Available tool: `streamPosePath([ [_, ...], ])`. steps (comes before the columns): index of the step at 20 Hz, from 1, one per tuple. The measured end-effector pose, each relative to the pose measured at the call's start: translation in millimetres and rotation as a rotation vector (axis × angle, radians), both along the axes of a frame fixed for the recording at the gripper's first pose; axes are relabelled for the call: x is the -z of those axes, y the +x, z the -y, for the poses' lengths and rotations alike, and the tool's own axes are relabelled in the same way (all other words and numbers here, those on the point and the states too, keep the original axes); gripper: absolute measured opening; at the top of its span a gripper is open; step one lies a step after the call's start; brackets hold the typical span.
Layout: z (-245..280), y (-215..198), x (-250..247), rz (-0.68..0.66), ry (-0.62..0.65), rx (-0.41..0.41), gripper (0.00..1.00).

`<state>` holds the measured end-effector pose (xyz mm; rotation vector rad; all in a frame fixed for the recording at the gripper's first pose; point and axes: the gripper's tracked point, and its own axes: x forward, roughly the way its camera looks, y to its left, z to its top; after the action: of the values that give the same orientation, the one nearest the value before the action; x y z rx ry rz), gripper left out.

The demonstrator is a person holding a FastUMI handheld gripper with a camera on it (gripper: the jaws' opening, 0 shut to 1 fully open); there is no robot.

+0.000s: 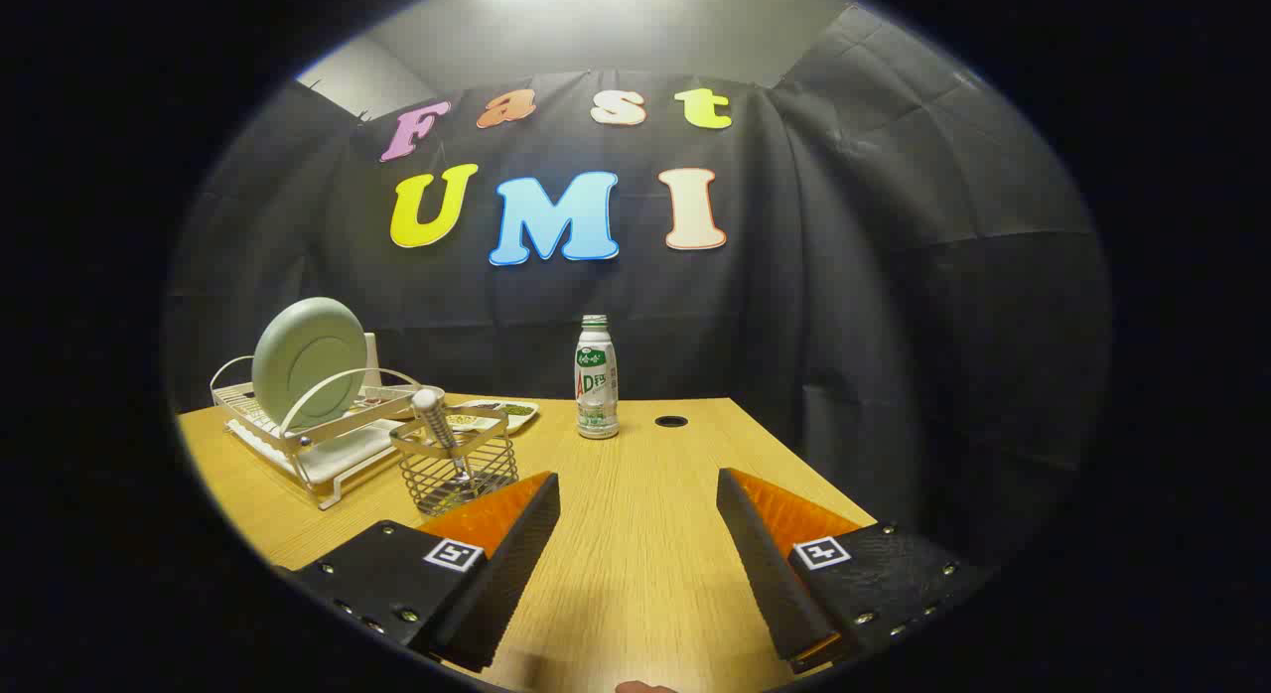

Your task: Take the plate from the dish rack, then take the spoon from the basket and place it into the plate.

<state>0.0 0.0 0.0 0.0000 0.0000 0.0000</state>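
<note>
Wood-grain table [635, 534] is running out ahead of me toward the black cloth wall, and I am looking along the gripper [637, 494] with its jaws spread wide and nothing but bare tabletop between them. Both fingers are hanging above the wood and touching nothing.

Just beyond the left finger, the wire basket [459, 470] is standing with the spoon [437, 425] propped handle-up inside it. Past the basket, further left, the dish rack [298, 435] is holding the pale green plate [308, 363], which is standing nearly on edge and leaning against the rack's wire hoop. A bottle [597, 377] is standing upright well beyond the fingers, near the table's far edge, beside a small dark hole in the wood. Some flat dishes are lying behind the basket, too small for me to make out.

I am judging the task as barely begun, since the plate is sitting in the rack and comes first. To do this well, I am planning to swing left and rise over the basket so the left finger clears the spoon handle. I would turn the open jaws so they straddle the plate's upper rim, one finger on each face, then close firmly and lift straight up out of the hoop. A thin glazed rim looks likely to slip, so a deep bite seems wiser than a tip pinch.
</note>
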Motion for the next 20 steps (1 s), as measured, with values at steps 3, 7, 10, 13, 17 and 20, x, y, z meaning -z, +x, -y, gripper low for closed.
streamPosePath([
  [3,3.9,28.1,-10.2,0.018,0.02,0.004,0.98],
  [7,10.7,40.0,-52.9,0.06,0.029,0.018,0.98],
  [10,4.2,27.4,-98.3,0.087,0.024,0.005,0.98],
  [13,-16.5,9.0,-148.3,0.094,0.033,-0.031,0.98],
  [17,-53.4,-11.4,-216.2,0.121,0.024,-0.075,0.98],
  [20,-88.5,-14.2,-255.2,0.15,0.029,-0.09,0.98],
])
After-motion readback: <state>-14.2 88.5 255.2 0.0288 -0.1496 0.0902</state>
